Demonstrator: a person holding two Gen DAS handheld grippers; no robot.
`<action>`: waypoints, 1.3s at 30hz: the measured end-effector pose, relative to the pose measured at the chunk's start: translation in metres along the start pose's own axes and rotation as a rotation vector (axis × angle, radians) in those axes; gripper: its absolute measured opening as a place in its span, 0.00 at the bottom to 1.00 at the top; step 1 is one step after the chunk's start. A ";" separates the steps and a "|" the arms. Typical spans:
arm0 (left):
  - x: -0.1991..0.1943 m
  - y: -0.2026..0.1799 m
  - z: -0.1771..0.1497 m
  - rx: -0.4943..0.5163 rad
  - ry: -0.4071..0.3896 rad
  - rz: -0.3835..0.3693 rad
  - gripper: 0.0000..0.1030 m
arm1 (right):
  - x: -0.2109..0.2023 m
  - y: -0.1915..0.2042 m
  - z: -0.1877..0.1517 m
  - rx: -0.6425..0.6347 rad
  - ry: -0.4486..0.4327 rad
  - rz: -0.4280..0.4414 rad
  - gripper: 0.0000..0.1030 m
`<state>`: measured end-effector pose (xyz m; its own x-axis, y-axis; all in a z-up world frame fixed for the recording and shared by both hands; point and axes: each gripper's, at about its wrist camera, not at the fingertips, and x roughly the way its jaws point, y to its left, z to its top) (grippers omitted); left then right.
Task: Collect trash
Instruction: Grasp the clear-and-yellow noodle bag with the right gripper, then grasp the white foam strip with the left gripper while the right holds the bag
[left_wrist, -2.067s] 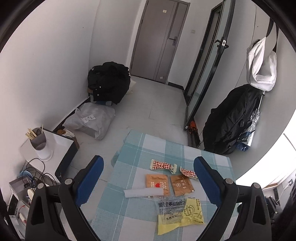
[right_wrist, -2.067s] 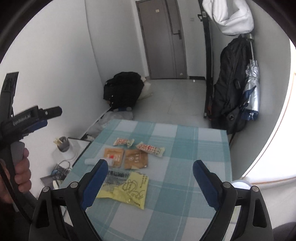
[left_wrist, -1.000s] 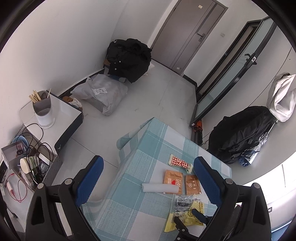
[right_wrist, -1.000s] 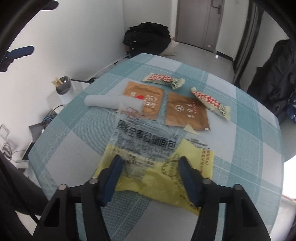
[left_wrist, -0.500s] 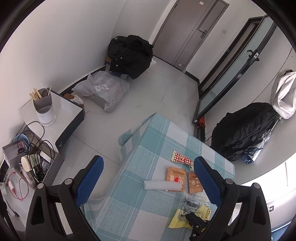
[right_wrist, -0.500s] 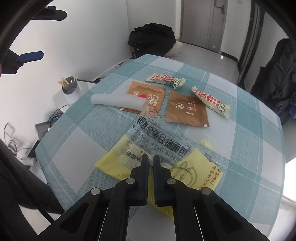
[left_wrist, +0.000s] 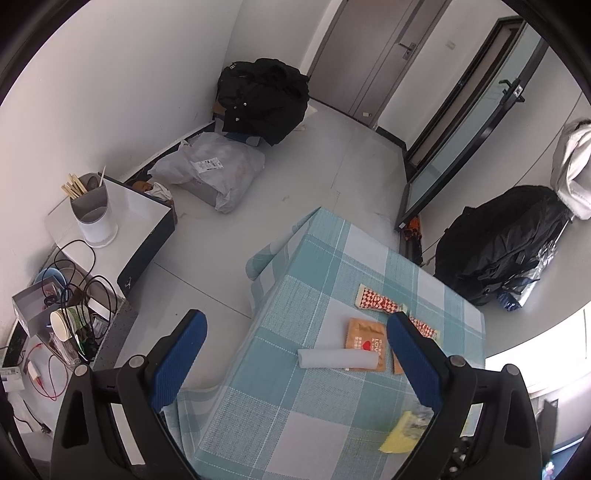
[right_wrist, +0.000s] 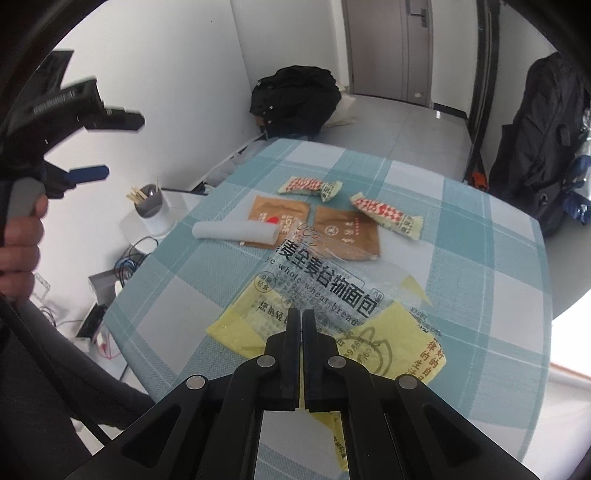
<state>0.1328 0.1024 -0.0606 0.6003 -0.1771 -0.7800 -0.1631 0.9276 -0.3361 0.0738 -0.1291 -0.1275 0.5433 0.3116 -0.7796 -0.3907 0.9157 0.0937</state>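
- right tongs (right_wrist: 301, 314) pressed together, pinching clear-and-yellow bread wrapper (right_wrist: 332, 295), near edge lifted off checked surface (right_wrist: 480, 258)
- left tongs (left_wrist: 295, 339) spread wide, holding nothing, above surface edge
- beyond wrapper: white roll (right_wrist: 236, 232), two brown sachets, two red-patterned wrappers

Wide-apart left gripper (left_wrist: 295, 354) above checked tablecloth (left_wrist: 295, 413)

The clear-and-yellow bread bag (right_wrist: 325, 295) at lower centre reads "whole wheat bread"; the brown sachet (right_wrist: 280, 218), centre, seemingly "LOVE".
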 end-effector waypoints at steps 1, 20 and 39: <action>0.003 -0.001 -0.001 0.019 0.018 0.007 0.94 | -0.005 -0.003 0.000 0.008 -0.009 -0.001 0.00; 0.069 -0.062 -0.023 0.508 0.282 -0.002 0.93 | -0.016 -0.057 -0.009 0.144 -0.056 0.017 0.00; 0.110 -0.076 -0.051 0.866 0.388 0.136 0.93 | -0.022 -0.074 -0.017 0.183 -0.075 0.014 0.00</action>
<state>0.1718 -0.0043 -0.1478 0.2919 -0.0028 -0.9564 0.5165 0.8421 0.1552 0.0783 -0.2077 -0.1277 0.5953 0.3365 -0.7296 -0.2609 0.9398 0.2206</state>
